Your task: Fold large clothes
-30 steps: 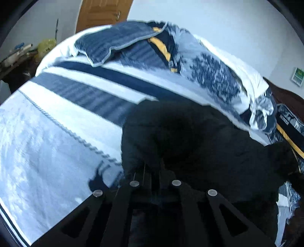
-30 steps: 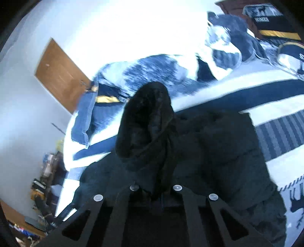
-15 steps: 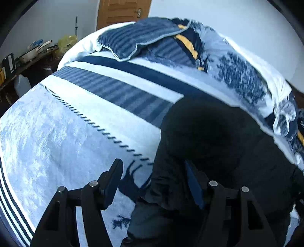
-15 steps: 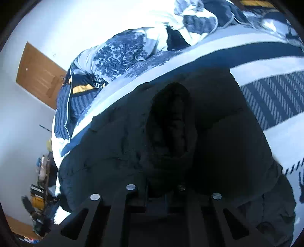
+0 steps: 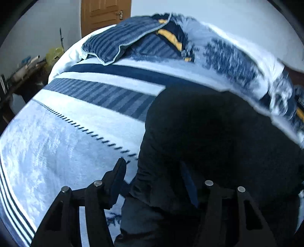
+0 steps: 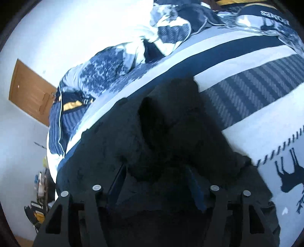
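Note:
A large black padded jacket (image 5: 218,136) lies on the blue-and-white bed blanket (image 5: 66,133). My left gripper (image 5: 153,176) is open, with its fingers (image 5: 118,176) astride the jacket's left edge, just above the blanket. In the right wrist view the jacket (image 6: 171,133) lies bunched, with a folded sleeve or flap on top. My right gripper (image 6: 157,180) is open, its jaws wide apart over the black fabric, holding nothing.
A rumpled blue quilt (image 5: 228,57) and a striped pillow (image 5: 121,43) lie along the far side of the bed. A wooden door (image 5: 106,15) stands behind. A cluttered desk (image 5: 20,70) is at the left. The blanket (image 6: 275,133) with a deer print extends right.
Both grippers have opened and let go of the jacket. The sleeve or flap my right gripper held up now lies on the jacket. My left gripper has shifted left along the jacket's edge.

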